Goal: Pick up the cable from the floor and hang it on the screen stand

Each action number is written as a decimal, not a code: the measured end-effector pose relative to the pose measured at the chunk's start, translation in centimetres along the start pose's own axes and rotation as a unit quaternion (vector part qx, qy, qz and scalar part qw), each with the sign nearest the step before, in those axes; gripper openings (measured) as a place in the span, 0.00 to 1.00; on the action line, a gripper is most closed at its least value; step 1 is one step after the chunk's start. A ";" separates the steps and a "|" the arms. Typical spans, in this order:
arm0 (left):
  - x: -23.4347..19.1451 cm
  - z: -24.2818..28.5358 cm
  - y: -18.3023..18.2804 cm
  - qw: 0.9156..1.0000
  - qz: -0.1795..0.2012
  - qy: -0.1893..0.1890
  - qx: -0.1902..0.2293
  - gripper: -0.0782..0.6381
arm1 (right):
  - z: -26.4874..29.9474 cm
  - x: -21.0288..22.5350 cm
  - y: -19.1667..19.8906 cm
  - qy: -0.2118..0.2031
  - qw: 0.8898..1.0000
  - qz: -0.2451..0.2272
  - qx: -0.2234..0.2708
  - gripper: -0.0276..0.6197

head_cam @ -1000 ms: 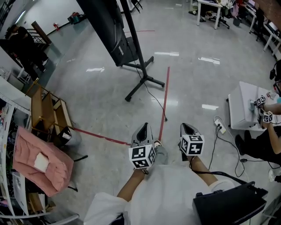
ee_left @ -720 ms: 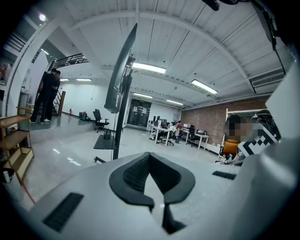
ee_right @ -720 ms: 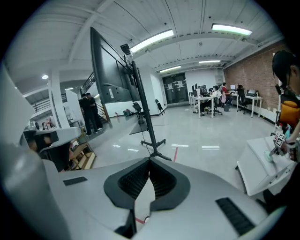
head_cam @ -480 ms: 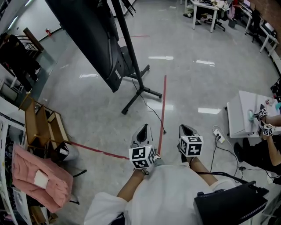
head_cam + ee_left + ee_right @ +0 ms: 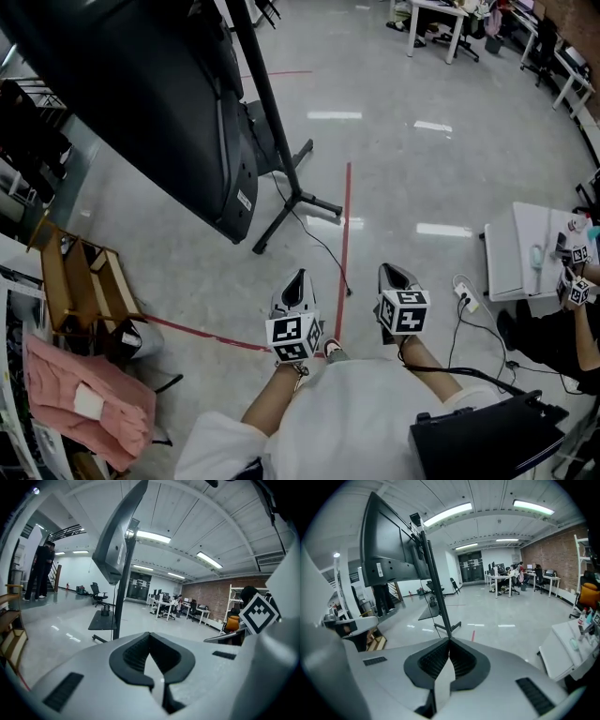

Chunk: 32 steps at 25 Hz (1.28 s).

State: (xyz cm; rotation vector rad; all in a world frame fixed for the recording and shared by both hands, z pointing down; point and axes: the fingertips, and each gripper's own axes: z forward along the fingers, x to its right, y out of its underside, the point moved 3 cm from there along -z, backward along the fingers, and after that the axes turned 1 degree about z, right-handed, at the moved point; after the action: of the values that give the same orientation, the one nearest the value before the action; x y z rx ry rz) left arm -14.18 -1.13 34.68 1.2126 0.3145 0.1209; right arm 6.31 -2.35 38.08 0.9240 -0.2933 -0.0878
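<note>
**Left gripper** (image 5: 296, 279) (image 5: 150, 634): jaws clenched, ribbed black pads meeting at the tip, nothing between them. Grey moulded shell, marker cube at the rear. Held in the air, touching nothing.

**Right gripper** (image 5: 394, 274) (image 5: 450, 640): same make, jaws closed together and empty. Carried level with the left one, the two apart.

**Cable** (image 5: 328, 251): thin, black, lying loose on the floor. It runs from the foot of the screen stand to an end just beyond the grippers at 12 o'clock, beside the red tape line (image 5: 344, 225). No gripper touches it.

**Screen stand** (image 5: 274, 112) (image 5: 436, 583) (image 5: 123, 592): slim black metal pole on splayed legs, at 11 o'clock. It bears a large flat dark screen (image 5: 122, 103), tilted.

**Floor** (image 5: 422, 169): pale, polished, glossy with lamp reflections. Open room from 12 to 2 o'clock.

**Edges**: white table (image 5: 520, 248) at 3 o'clock, with a white power strip (image 5: 464, 292) near its foot. Wooden shelf (image 5: 84, 281) and pink cloth (image 5: 80, 403) at 9 o'clock.
</note>
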 end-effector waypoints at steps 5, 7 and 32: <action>-0.3 3.7 2.3 0.999 -0.006 0.006 -0.034 0.11 | 3.6 2.7 2.5 0.013 0.999 0.026 -0.029 0.07; -0.7 5.4 4.0 0.999 -0.010 0.009 -0.044 0.11 | 6.0 4.0 4.3 0.018 0.998 0.035 -0.039 0.07; -17.6 37.6 58.8 0.992 0.068 0.073 -0.073 0.11 | 57.2 16.1 49.6 -0.091 0.989 -0.051 -0.104 0.08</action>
State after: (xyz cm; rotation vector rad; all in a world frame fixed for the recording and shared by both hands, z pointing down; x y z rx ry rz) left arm -15.16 -18.94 104.47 1.0805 0.3457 0.3464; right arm 2.80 -19.90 113.35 0.7240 -0.3982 -0.2941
